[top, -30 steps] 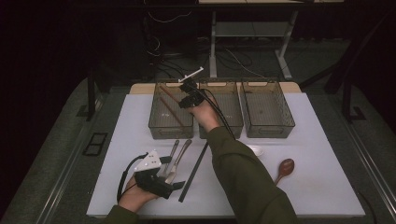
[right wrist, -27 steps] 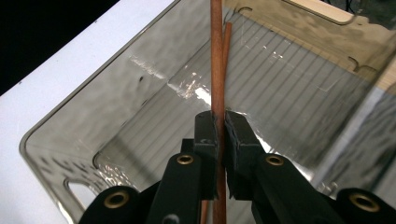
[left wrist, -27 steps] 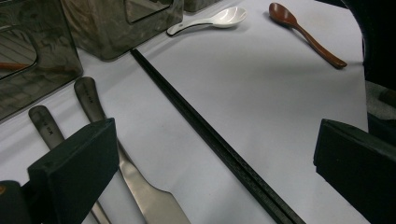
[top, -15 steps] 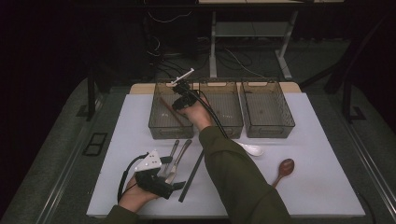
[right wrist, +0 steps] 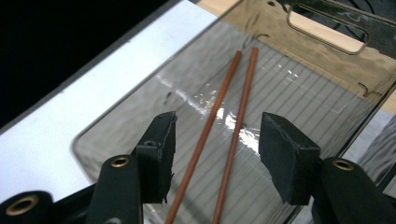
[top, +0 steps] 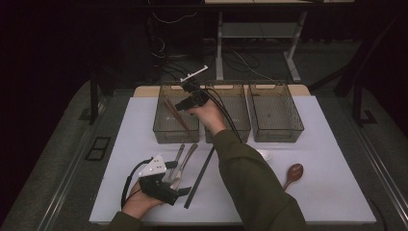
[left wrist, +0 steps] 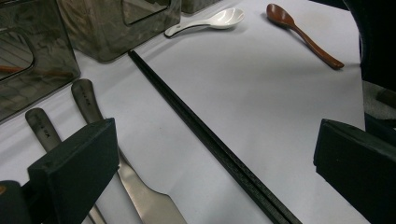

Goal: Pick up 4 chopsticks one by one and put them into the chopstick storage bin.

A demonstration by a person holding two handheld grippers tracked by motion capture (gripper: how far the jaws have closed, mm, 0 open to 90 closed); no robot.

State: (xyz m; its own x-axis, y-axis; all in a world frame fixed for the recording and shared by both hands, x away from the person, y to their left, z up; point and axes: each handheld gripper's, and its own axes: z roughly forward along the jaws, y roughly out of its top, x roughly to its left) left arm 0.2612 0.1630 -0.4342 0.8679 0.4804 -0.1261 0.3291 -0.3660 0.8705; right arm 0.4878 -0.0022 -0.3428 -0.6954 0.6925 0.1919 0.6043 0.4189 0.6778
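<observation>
Near the desk's front-left corner, my left gripper rests low on the white desk, its fingers wide apart and clamped on nothing. Between them in the left gripper view lie two metal utensils and, just beside those, a long black chopstick running toward the bins. Farther right on the desk sit a white spoon and a brown wooden spoon, well apart from my left hand.

At the far edge three clear bins stand in a row. My right gripper hangs over the left bin, and its fingers have just been opening; they stand apart with nothing pressed between the pads. Below them, on the ribbed floor of that bin, the two brown chopsticks lie side by side.
</observation>
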